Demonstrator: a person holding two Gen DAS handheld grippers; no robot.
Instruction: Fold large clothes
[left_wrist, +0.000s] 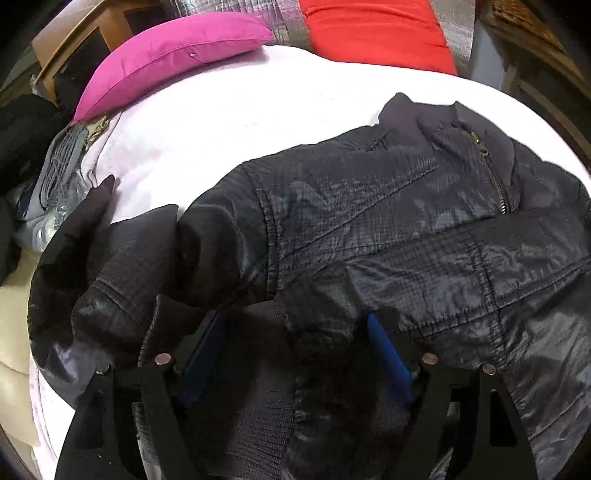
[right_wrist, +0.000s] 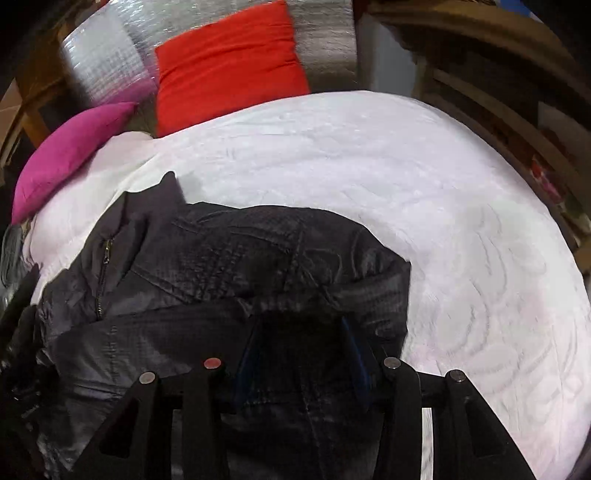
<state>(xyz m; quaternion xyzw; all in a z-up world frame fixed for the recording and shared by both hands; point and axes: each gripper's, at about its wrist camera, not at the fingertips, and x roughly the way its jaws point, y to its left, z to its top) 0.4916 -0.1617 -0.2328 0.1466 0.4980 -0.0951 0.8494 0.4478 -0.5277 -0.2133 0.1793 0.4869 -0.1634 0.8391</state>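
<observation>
A dark quilted jacket lies spread on a white bed, collar and zipper toward the pillows. My left gripper points down at its near edge. The blue pads stand wide apart, with the ribbed hem and a dark fold bunched between them, and the pad faces still show. In the right wrist view the jacket fills the lower left. My right gripper is closed on a dark fold of it near its right edge, its blue pads pressed against the cloth.
A pink pillow and a red pillow rest at the head of the bed against a silvery panel. Grey and dark items are piled off the left side. Wooden furniture stands to the right. White sheet is bare right of the jacket.
</observation>
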